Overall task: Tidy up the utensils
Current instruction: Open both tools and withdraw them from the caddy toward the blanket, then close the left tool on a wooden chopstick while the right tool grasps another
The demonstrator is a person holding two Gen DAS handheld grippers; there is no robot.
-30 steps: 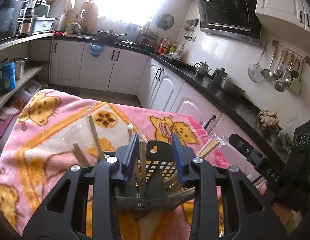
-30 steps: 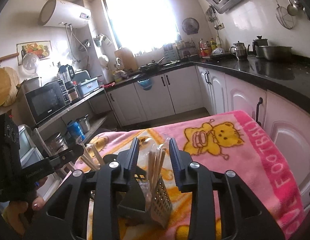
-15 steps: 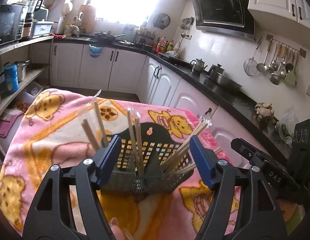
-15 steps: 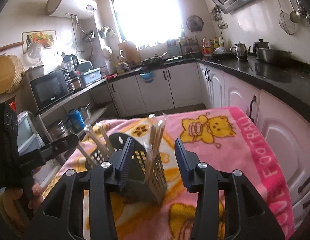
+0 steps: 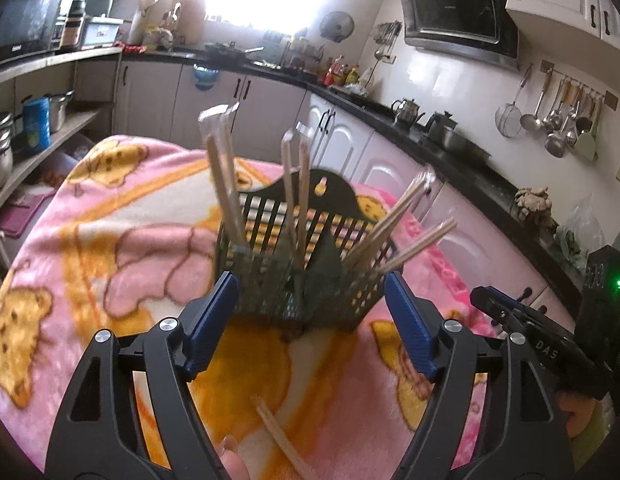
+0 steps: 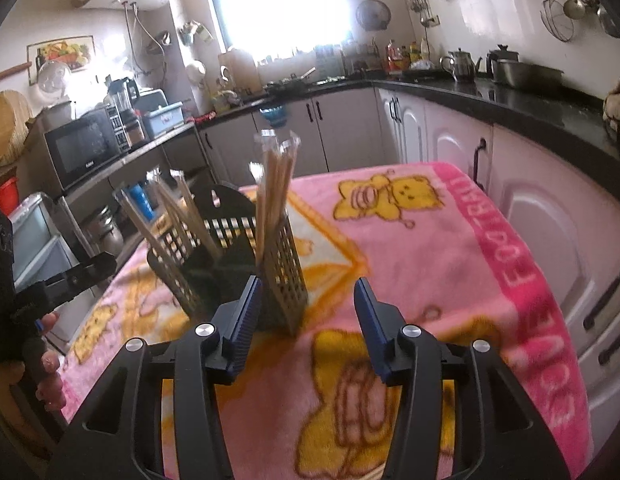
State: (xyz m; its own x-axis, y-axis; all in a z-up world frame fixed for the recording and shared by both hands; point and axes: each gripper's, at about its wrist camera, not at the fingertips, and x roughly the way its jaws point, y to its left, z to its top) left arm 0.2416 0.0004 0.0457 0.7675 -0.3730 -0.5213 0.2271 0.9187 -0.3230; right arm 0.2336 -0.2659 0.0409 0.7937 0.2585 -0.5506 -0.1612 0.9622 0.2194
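One loose chopstick (image 5: 286, 442) lies flat on the blanket-covered tabletop (image 5: 110, 240) just below the left gripper (image 5: 310, 328), running away from its fingers, while both grippers, the right gripper (image 6: 306, 320) included, have just been opening, empty, short of the upright chopstick-filled basket (image 5: 306, 260).

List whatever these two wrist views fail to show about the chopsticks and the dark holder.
- Left wrist view: the dark slotted plastic holder hides the lower ends of the wrapped wooden chopsticks behind its walls.
- Left wrist view: a loose wooden stick on the pink cartoon blanket is blurred and cut by the bottom edge.
- Right wrist view: the right gripper covers the holder's base; the stick count is unclear.
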